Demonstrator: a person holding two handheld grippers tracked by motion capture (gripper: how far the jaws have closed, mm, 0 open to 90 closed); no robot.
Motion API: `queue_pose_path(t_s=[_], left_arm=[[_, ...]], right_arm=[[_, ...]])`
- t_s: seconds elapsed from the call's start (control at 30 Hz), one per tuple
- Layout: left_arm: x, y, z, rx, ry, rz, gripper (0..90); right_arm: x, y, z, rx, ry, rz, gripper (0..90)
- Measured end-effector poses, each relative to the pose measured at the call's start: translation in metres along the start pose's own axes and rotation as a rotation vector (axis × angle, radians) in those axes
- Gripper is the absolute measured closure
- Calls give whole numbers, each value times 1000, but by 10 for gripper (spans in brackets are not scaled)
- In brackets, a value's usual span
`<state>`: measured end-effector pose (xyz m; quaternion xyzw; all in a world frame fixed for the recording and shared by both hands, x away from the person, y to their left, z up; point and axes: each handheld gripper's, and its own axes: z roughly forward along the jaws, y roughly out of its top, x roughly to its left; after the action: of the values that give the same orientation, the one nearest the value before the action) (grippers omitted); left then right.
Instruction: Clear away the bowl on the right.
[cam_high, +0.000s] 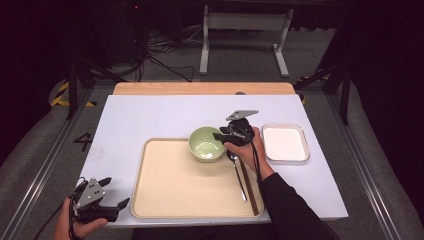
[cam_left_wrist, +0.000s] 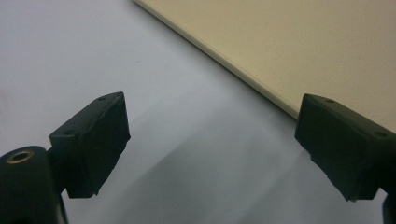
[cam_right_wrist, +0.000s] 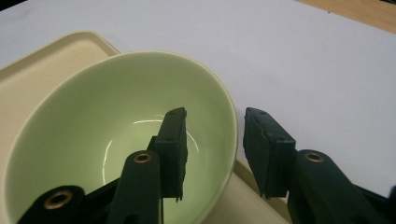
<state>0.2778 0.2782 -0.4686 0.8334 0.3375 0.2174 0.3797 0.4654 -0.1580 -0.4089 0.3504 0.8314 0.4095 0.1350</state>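
The green bowl (cam_high: 207, 143) sits at the tray's (cam_high: 170, 195) upper right, centre frame. The right gripper (cam_right_wrist: 215, 140) straddles its rim, jaws parted, pads clear. At lower left, the left gripper (cam_high: 111, 192) rests wide, holding nothing.

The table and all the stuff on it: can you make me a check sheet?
Surface: white table, wooden strip along its far edge.
Job's things: green bowl sits in the far right corner of the beige tray, empty.
Clutter: spoon and brown chopsticks lie on the tray; white square dish to the right of it.
Grippers: right gripper straddles the bowl's rim, fingers apart; left gripper open, low over the table beside the tray.
Cables: black cable over the right hand.
Surroundings: grey floor, metal stand, floor cables.
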Motion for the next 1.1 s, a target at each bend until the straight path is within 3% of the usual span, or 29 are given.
queue_pose_path(t_s=[0.23,0.57,0.83,1.1], left_arm=[[0,0,0,5,1,-1,109],[0,0,0,3,3,0,111],[0,0,-1,3,6,-2,111],[0,0,-2,5,7,8,111]], right_arm=[[3,2,-21,-33,-19,-56,570],[-1,-4,-50,-81,-3,-67,520],[1,-10,-76,-87,-39,-145,513],[2,-17,-88,-72,-48,-174,456]])
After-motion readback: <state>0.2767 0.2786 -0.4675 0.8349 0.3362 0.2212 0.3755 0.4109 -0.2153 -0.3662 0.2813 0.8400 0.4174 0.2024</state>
